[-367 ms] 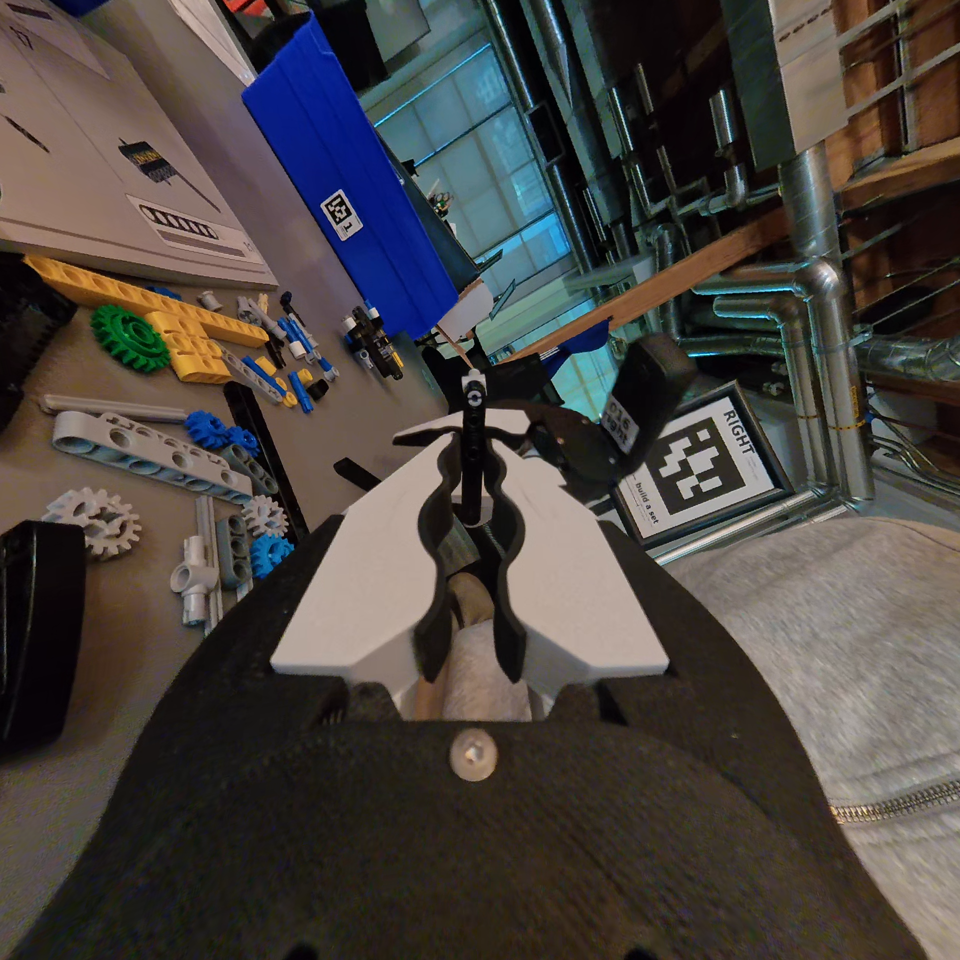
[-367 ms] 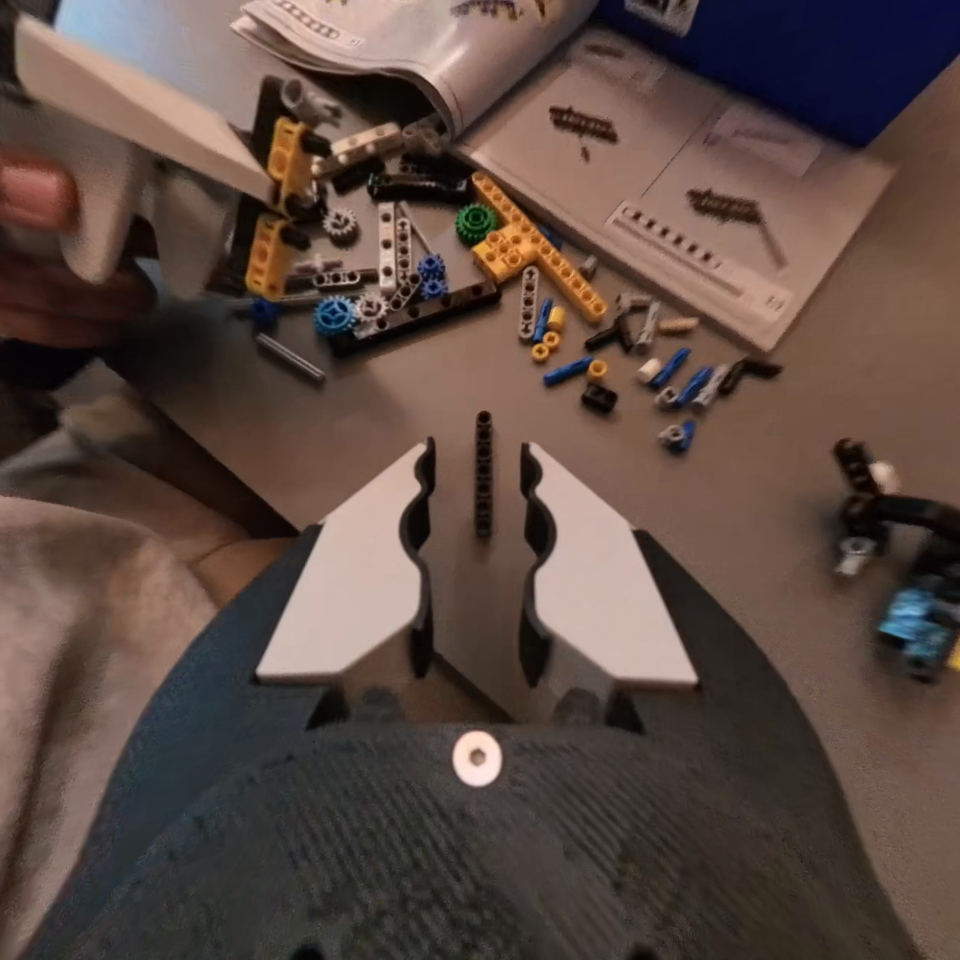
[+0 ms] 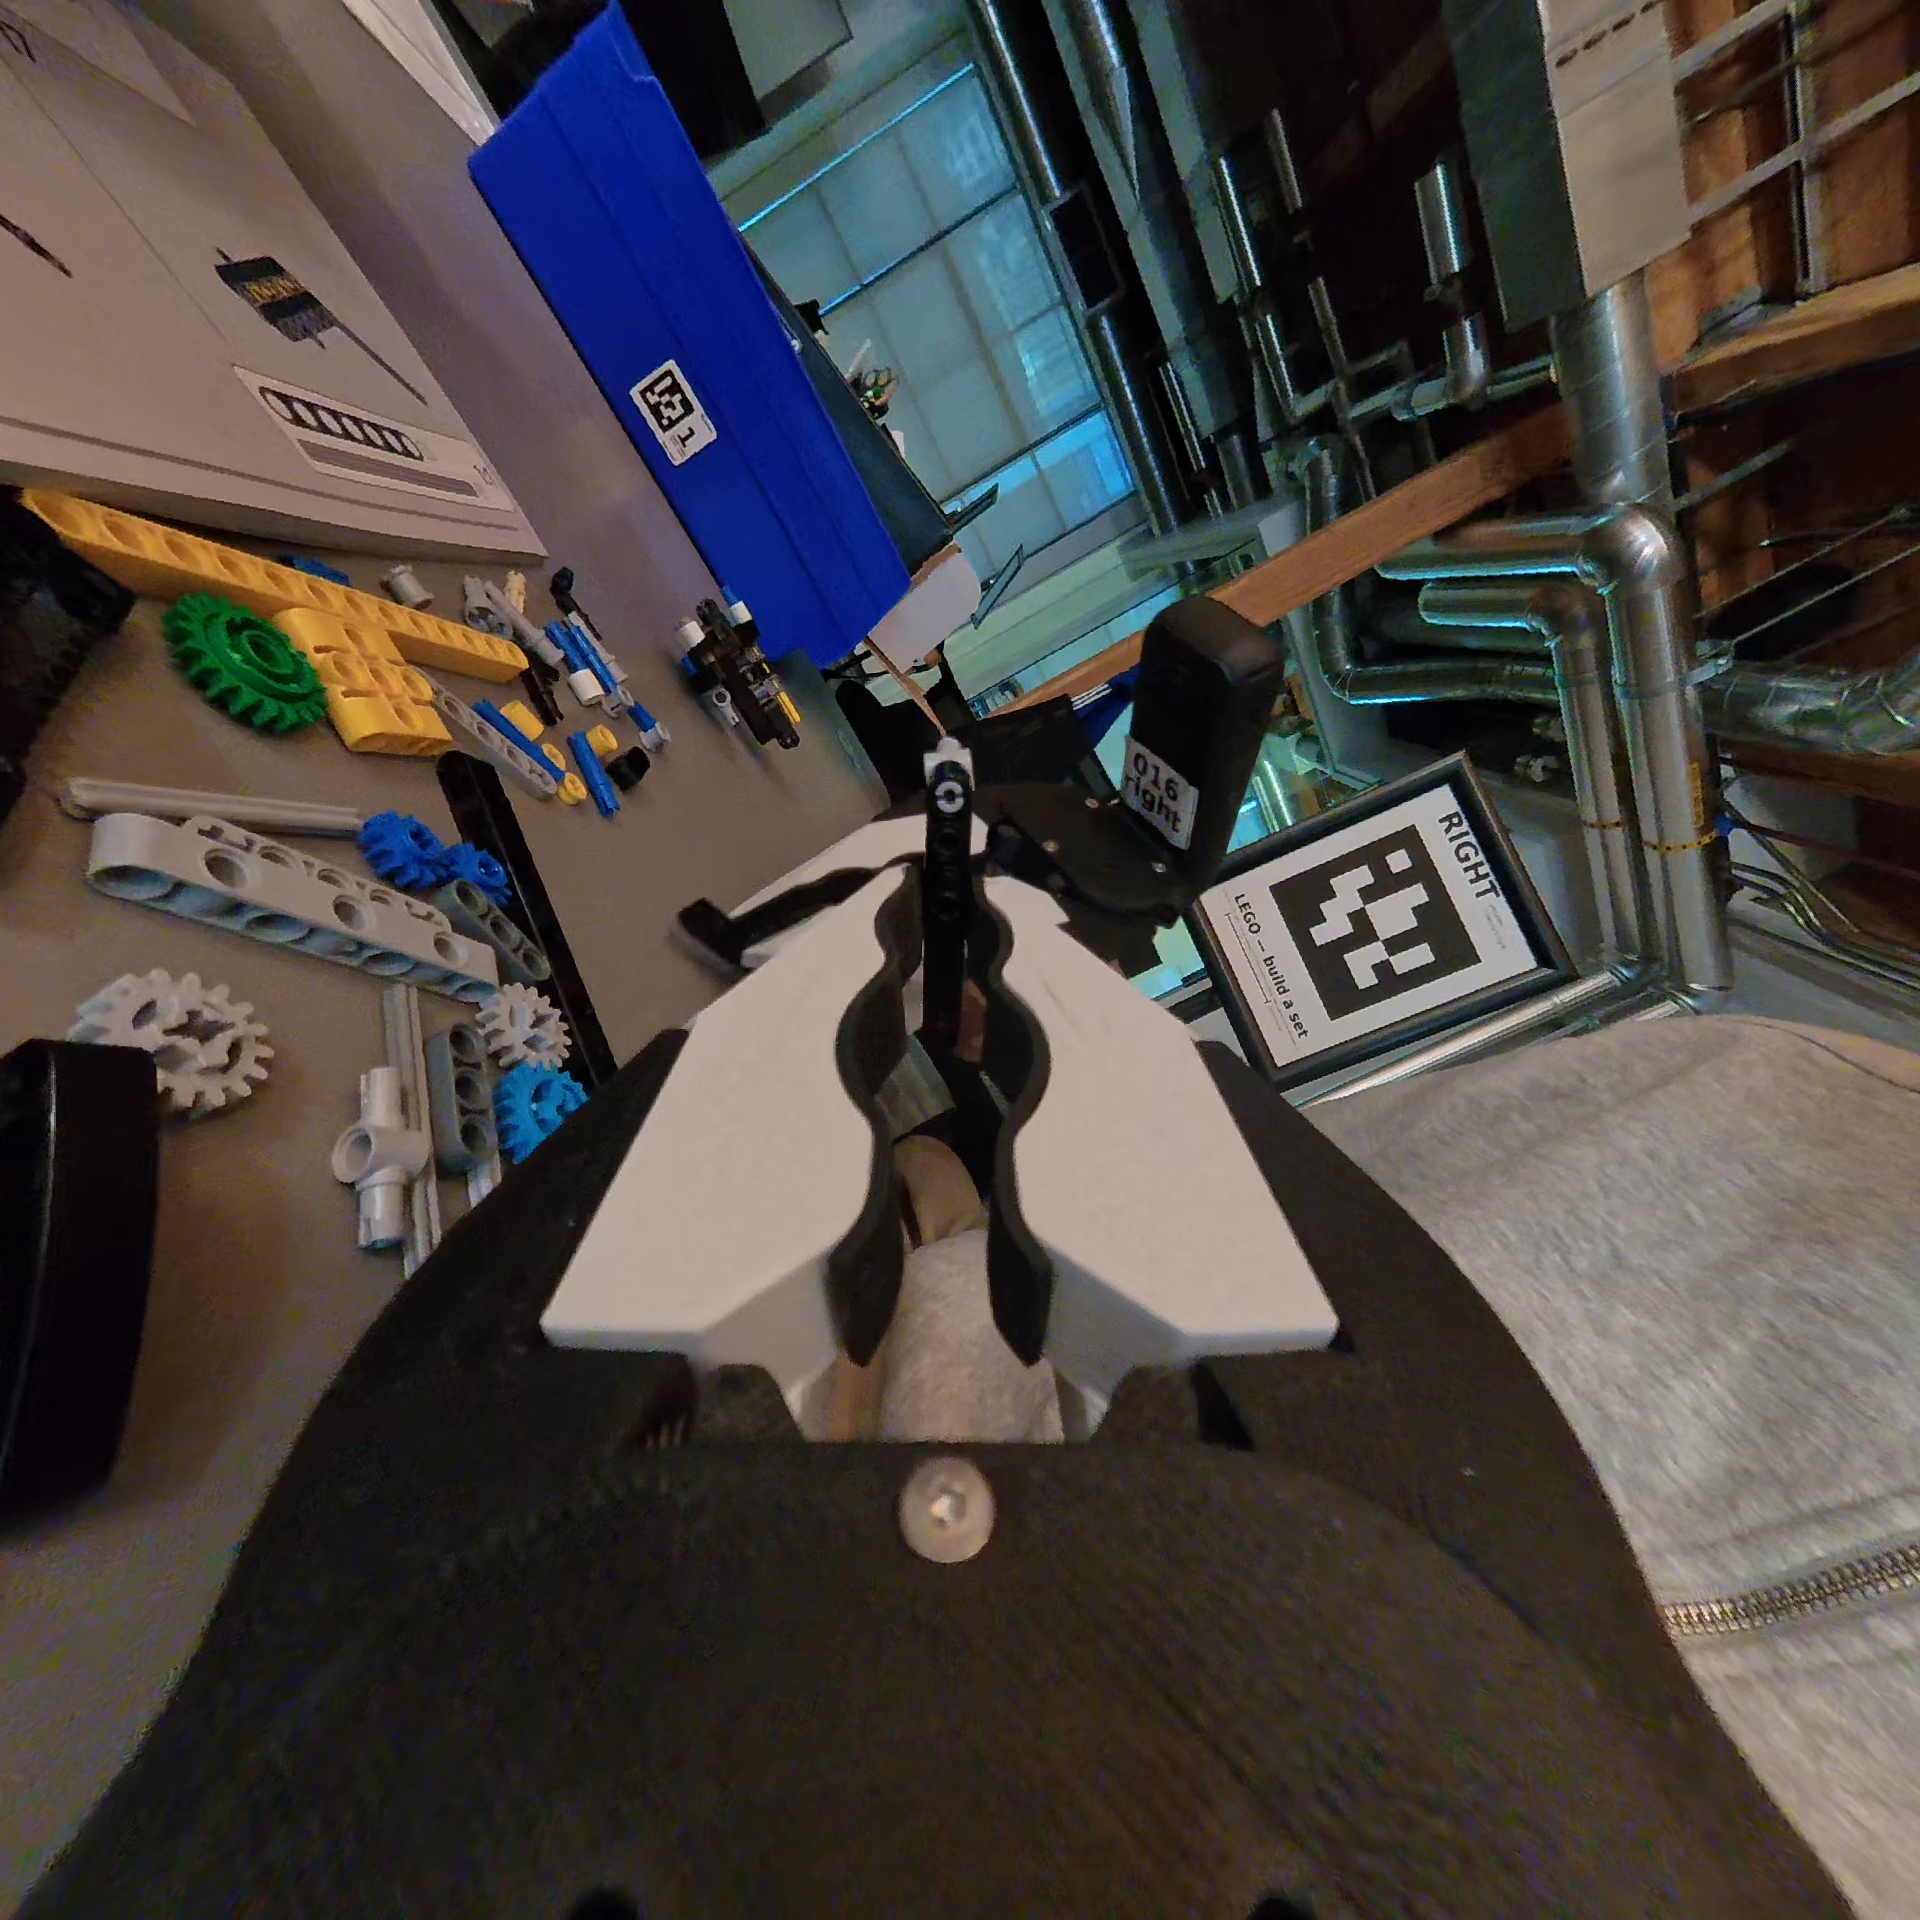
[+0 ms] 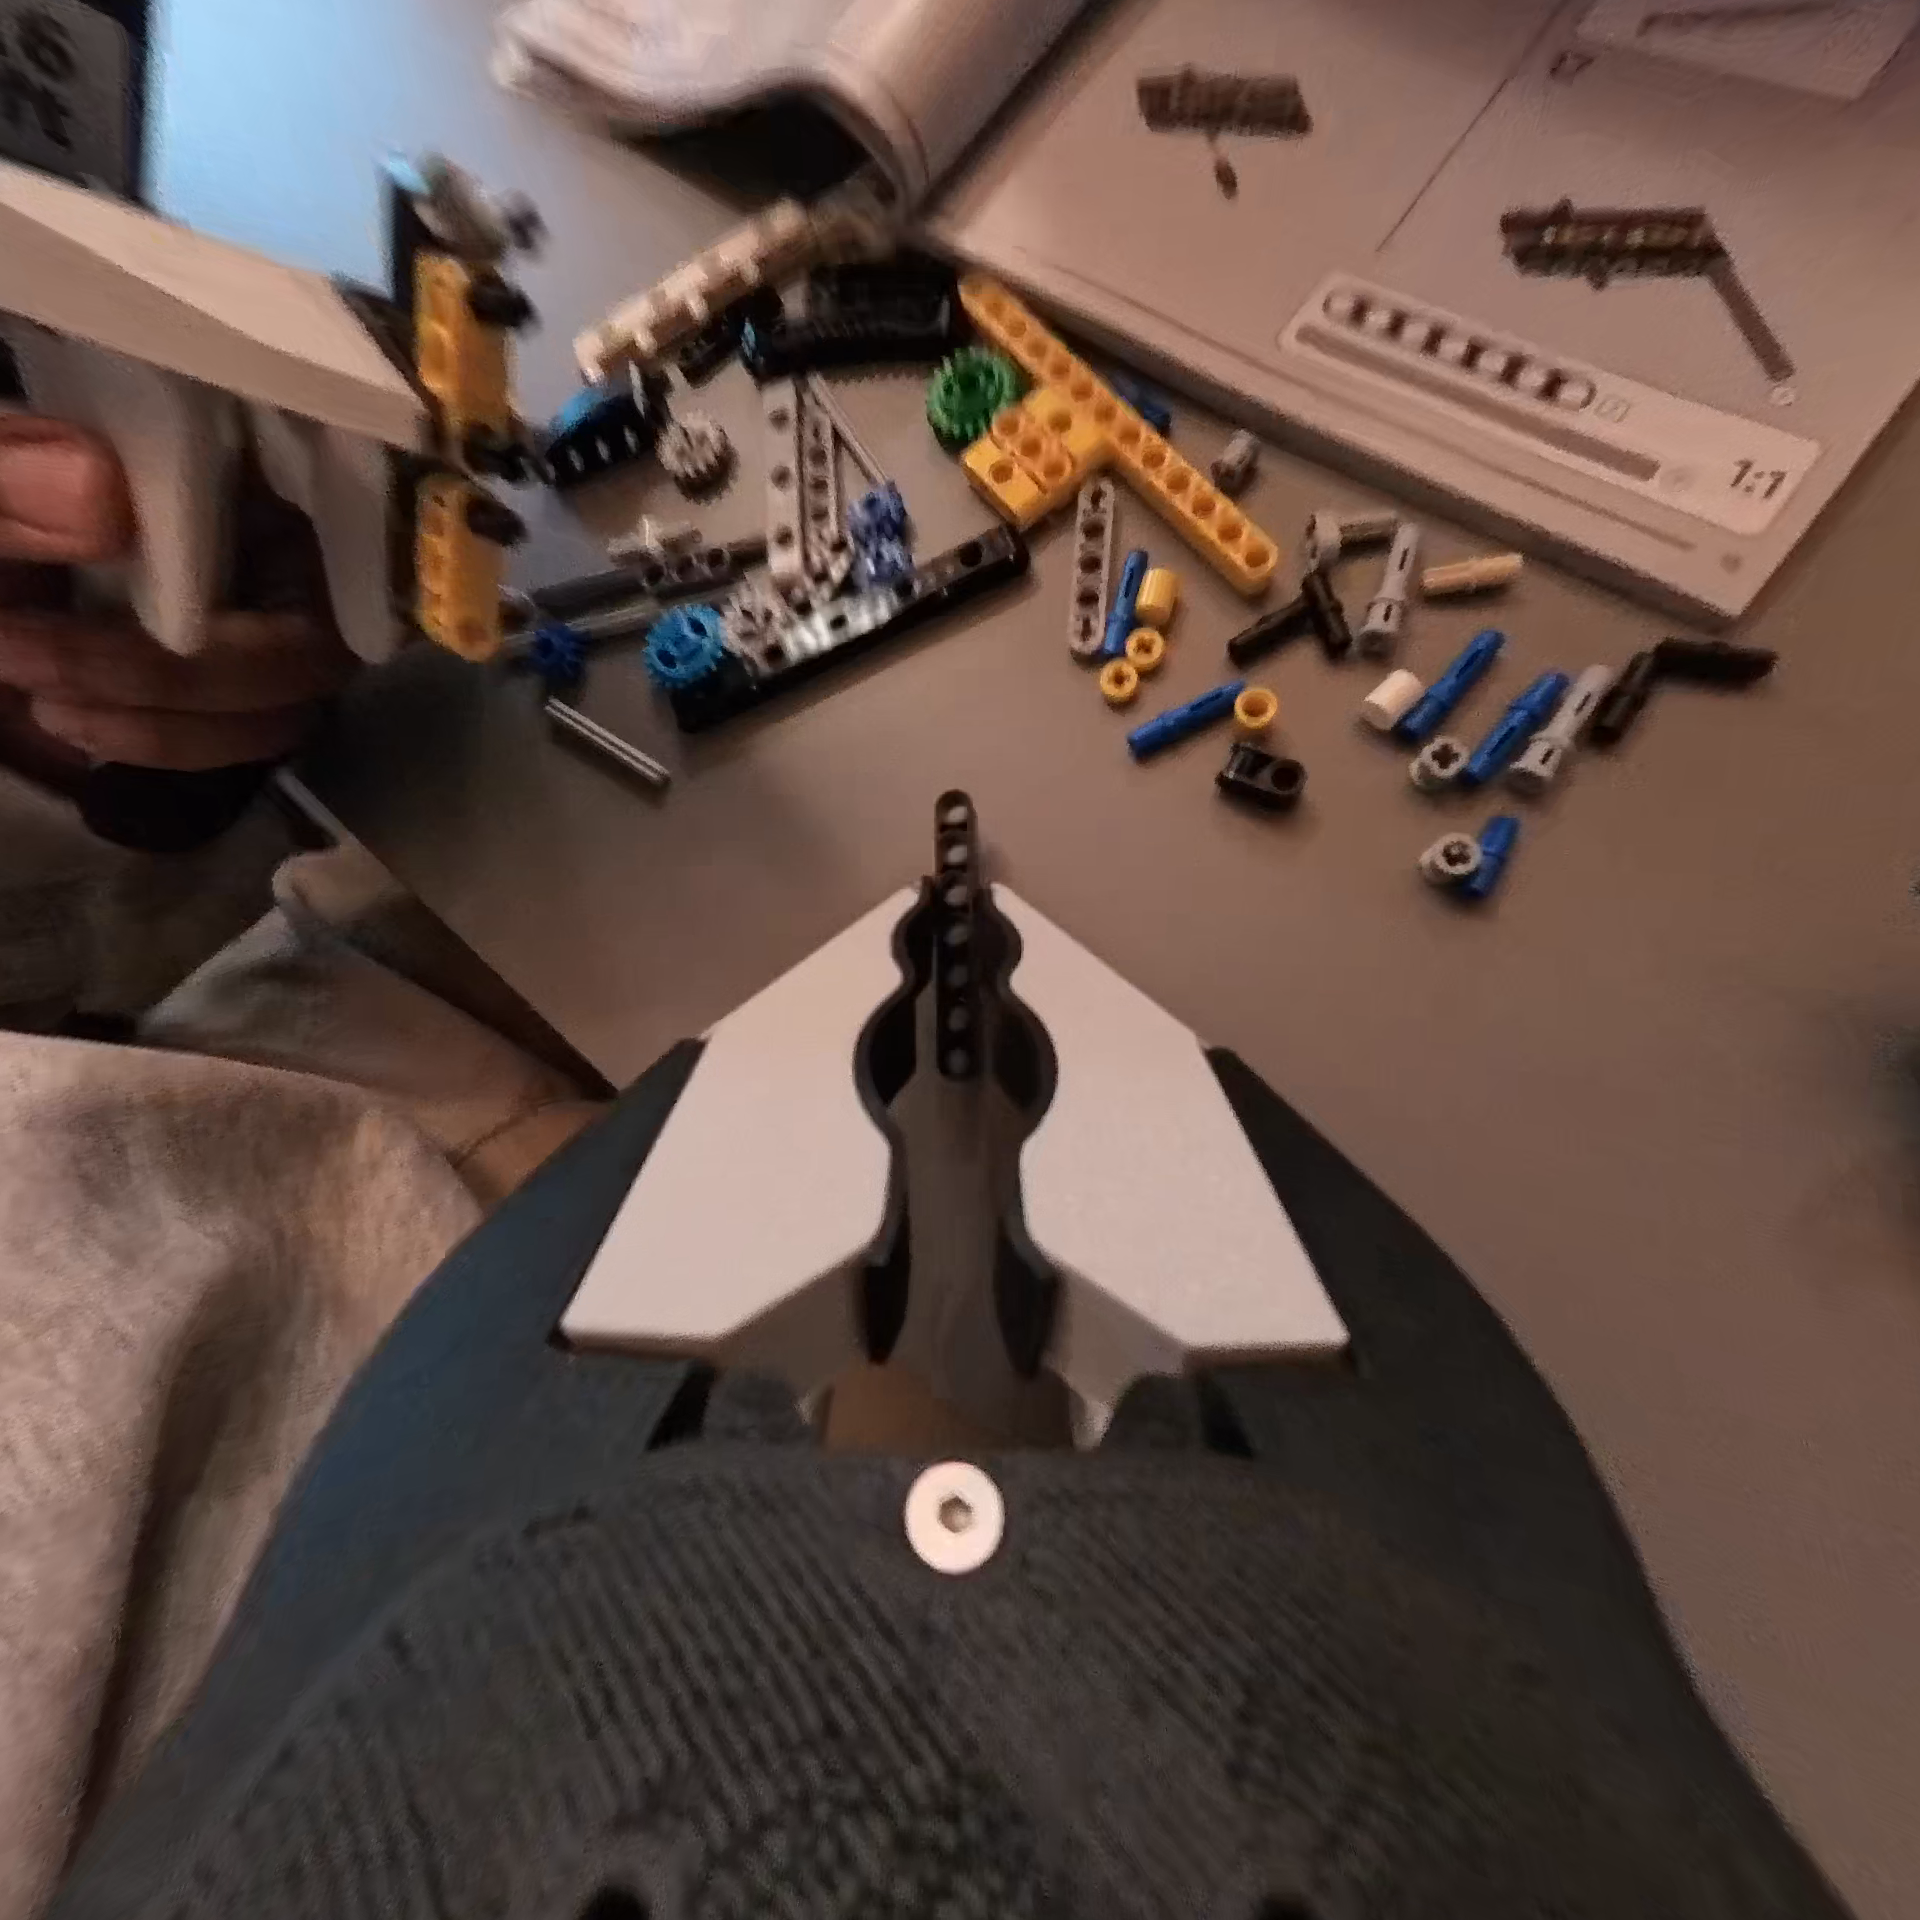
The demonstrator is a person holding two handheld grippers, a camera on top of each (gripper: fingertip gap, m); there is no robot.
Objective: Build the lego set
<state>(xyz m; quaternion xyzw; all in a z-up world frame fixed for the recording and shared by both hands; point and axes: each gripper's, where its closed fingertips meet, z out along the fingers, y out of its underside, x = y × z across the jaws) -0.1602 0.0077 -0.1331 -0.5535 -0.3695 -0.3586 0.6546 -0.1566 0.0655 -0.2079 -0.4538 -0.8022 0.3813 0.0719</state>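
My right gripper point(image 4: 956, 894) is shut on a thin black beam with holes point(image 4: 954, 977), low over the grey table point(image 4: 1351, 1091); the beam's tip sticks out past the fingertips. My left gripper point(image 3: 945, 883) is shut on a yellow-and-black assembly, seen edge-on as a black bar with a white-blue pin on top point(image 3: 945, 821). In the right wrist view the left gripper point(image 4: 208, 343) is at the upper left, off the table's edge, with the assembly point(image 4: 457, 468) in it. The right gripper's black body point(image 3: 1153, 821) shows beyond the left fingertips.
Loose parts lie on the table: yellow beams point(image 4: 1122, 457), a green gear point(image 4: 971, 395), blue pins point(image 4: 1455, 675), grey beams point(image 3: 281, 894), gears. An open instruction booklet point(image 4: 1455, 260) and a blue bin point(image 3: 675, 364) stand behind. A small black subassembly point(image 3: 743, 675) sits near the bin. There is about 10 cm between the tips of the two grippers. The green gear point(image 4: 971, 395) is about equally far from each gripper, around 11 cm. My left wrist view point(image 3: 282, 661) looks at it from another angle.
My right gripper has gone from open around the black beam lying on the table to shut on it. The left gripper with its assembly has hardly moved.
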